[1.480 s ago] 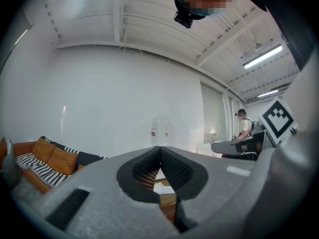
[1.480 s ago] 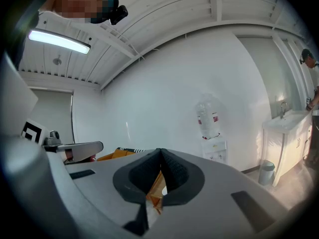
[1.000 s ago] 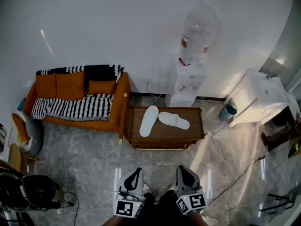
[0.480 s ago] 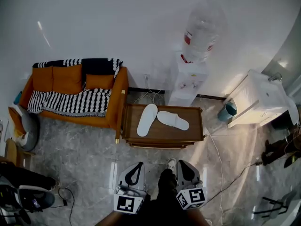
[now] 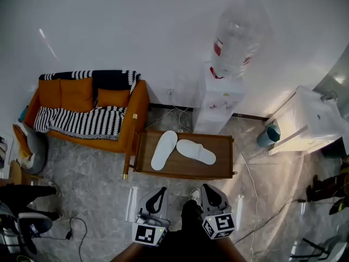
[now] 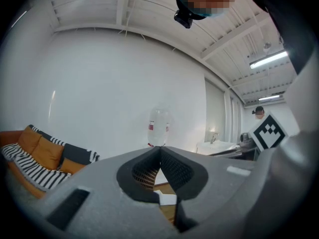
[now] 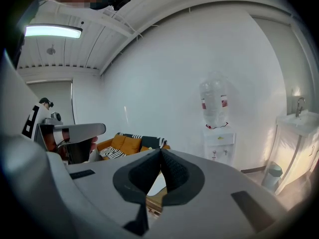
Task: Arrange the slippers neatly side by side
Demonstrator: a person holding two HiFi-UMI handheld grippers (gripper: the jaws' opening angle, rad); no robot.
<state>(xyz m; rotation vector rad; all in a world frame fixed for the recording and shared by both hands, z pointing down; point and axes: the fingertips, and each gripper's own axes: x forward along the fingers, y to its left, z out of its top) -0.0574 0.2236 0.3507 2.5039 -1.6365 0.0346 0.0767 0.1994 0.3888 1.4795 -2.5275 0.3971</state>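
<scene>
The low wooden table (image 5: 224, 169) beside the orange sofa (image 5: 76, 94) looks nearer now; the person has stepped up. Left slipper (image 5: 163, 149) and right slipper (image 5: 196, 151) lie unmoved on it, splayed. Left gripper (image 5: 158, 196) and right gripper (image 5: 211, 194) are closed, empty, well short.

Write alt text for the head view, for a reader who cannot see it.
On a low brown wooden table, the left white slipper and right white slipper lie angled apart. Nearer, the left hand-held gripper and right hand-held gripper, both shut, point toward it.
</scene>
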